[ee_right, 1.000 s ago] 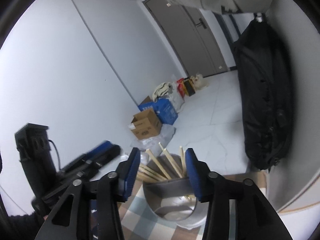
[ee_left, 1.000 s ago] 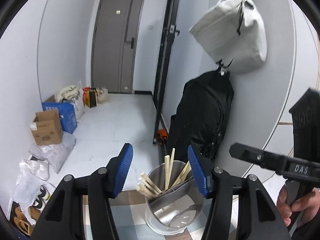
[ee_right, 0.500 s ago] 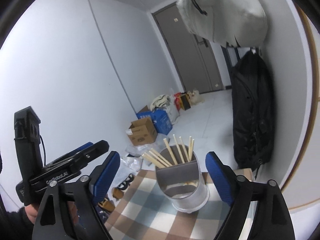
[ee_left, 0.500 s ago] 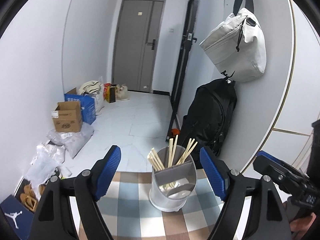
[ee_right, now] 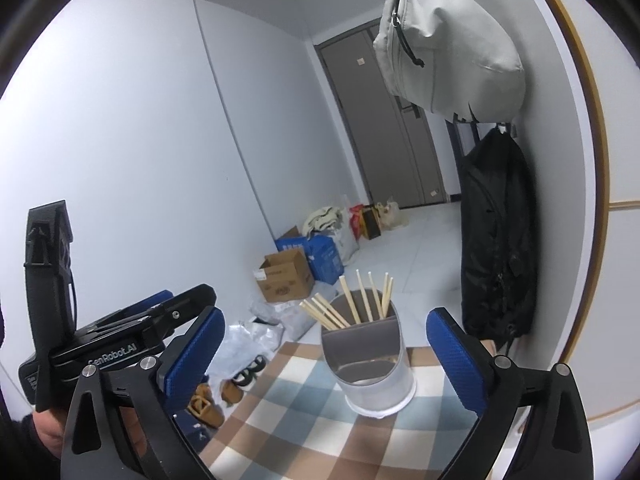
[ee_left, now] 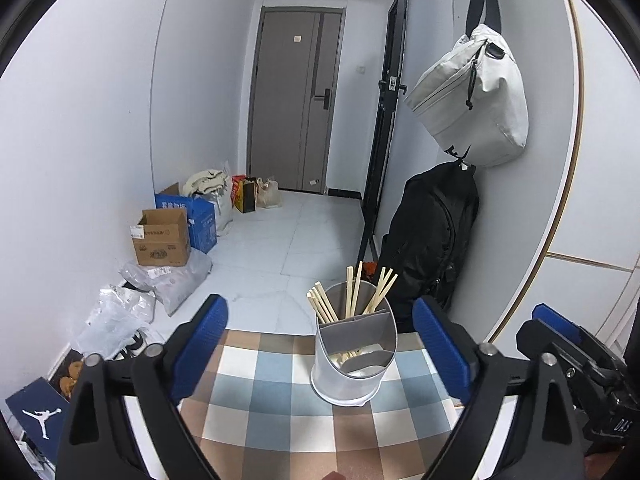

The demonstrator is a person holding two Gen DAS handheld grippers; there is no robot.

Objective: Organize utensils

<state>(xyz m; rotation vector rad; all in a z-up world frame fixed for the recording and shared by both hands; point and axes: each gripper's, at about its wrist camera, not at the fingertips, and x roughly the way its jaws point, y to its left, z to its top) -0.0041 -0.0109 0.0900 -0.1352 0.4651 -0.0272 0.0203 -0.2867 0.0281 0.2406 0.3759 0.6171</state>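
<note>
Checked tablecloth bare around utensil holder — chopsticks projecting above, wall close right

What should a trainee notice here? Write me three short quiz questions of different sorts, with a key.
1. True or false: the right tongs are shut on the utensil holder.
2. The holder stands on: A) a checked cloth; B) a wooden tray; C) a plate.
3. Which utensils stick out of the holder?
Key: 1 false, both the right and left tongs are open; 2 A; 3 chopsticks.
</note>
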